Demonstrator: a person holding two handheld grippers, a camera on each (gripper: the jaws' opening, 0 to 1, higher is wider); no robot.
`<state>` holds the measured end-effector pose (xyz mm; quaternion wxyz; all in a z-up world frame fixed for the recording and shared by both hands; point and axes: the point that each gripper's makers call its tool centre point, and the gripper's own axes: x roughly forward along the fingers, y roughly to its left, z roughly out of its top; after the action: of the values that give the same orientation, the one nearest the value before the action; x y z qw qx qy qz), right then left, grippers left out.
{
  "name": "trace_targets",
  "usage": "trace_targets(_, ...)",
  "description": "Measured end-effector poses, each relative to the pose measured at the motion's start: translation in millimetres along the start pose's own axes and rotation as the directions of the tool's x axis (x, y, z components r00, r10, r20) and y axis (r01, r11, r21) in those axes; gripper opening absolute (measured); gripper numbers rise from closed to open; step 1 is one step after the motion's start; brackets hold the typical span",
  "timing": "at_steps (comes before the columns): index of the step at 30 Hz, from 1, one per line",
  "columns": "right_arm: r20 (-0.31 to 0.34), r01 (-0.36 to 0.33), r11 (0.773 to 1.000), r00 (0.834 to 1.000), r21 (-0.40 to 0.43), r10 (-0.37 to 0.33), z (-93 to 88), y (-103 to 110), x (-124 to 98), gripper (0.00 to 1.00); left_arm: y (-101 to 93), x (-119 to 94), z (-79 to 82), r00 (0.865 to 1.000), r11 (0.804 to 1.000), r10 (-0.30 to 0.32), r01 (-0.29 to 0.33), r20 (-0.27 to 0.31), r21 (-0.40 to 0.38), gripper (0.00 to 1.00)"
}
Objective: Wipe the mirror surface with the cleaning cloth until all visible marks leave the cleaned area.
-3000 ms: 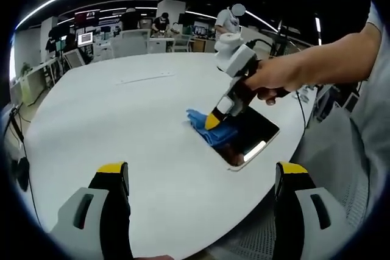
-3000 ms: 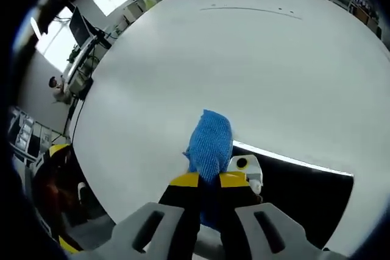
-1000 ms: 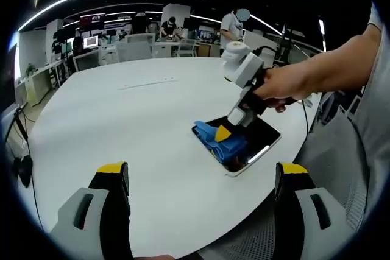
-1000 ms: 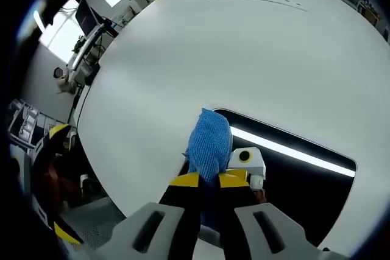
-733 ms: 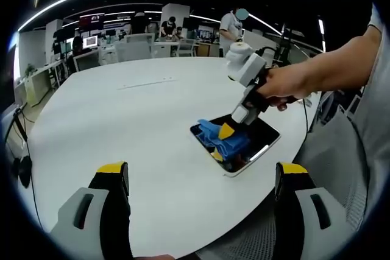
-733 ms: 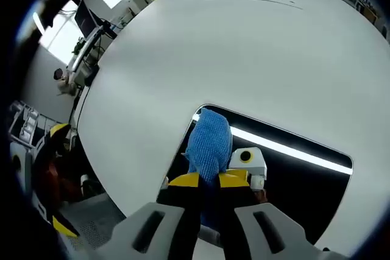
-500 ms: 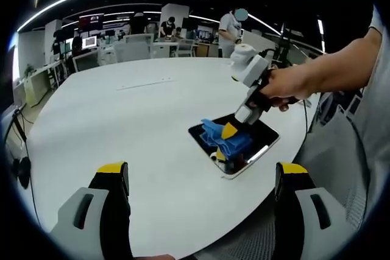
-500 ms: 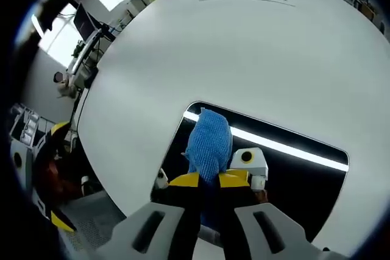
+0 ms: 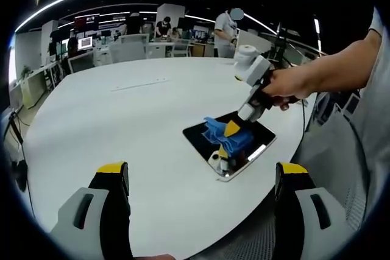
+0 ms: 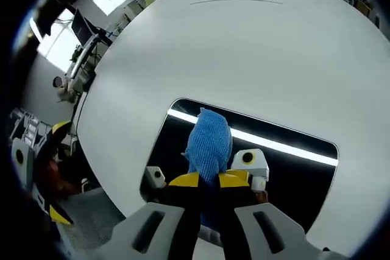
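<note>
- The right gripper (image 10: 209,182) is pinching a blue cloth (image 10: 208,141) between its jaws and pressing it onto the mirror (image 10: 292,175).
- The mirror is lying flat on a white table (image 10: 256,53), near the edge closest to the person.
- In the right gripper view, the cloth is pointing toward 12 o'clock, and the mirror's long axis is running from 10 toward 4 o'clock; most unwiped glass is lying toward 3 o'clock.
- The left gripper (image 9: 201,181) is hanging spread and empty, well apart from the mirror (image 9: 204,139), so the right one is nearer.
- The glass is looking dark, reflecting a ceiling light strip; marks are too small to tell.
</note>
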<state>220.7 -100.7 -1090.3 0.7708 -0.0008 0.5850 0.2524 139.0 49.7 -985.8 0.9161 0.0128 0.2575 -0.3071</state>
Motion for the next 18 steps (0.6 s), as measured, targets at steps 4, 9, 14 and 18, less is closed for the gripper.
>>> trace_targets(4,0.003,0.0,1.0,1.0,0.009,0.0,-2.0,-6.5,-3.2,0.03,-2.2,1.0,-1.4,1.0,1.0,-0.007,0.007,-0.004,0.001,0.99)
trace_targets(9,0.005,0.007,1.0,1.0,0.008,-0.007,-4.3,-13.8,-6.5,0.03,-6.1,3.3,-3.3,1.0,1.0,-0.019,0.019,-0.009,0.003,0.99)
trace_targets(14,0.004,0.01,1.0,1.0,0.012,-0.01,-7.6,-21.8,-11.0,0.03,-7.4,4.6,-4.5,1.0,1.0,-0.023,0.023,-0.011,0.004,0.99)
trace_targets(18,0.005,0.011,1.0,1.0,0.022,-0.011,-8.8,-27.0,-13.0,0.03,-7.3,4.4,-6.0,1.0,1.0,-0.025,0.026,-0.016,0.005,0.99)
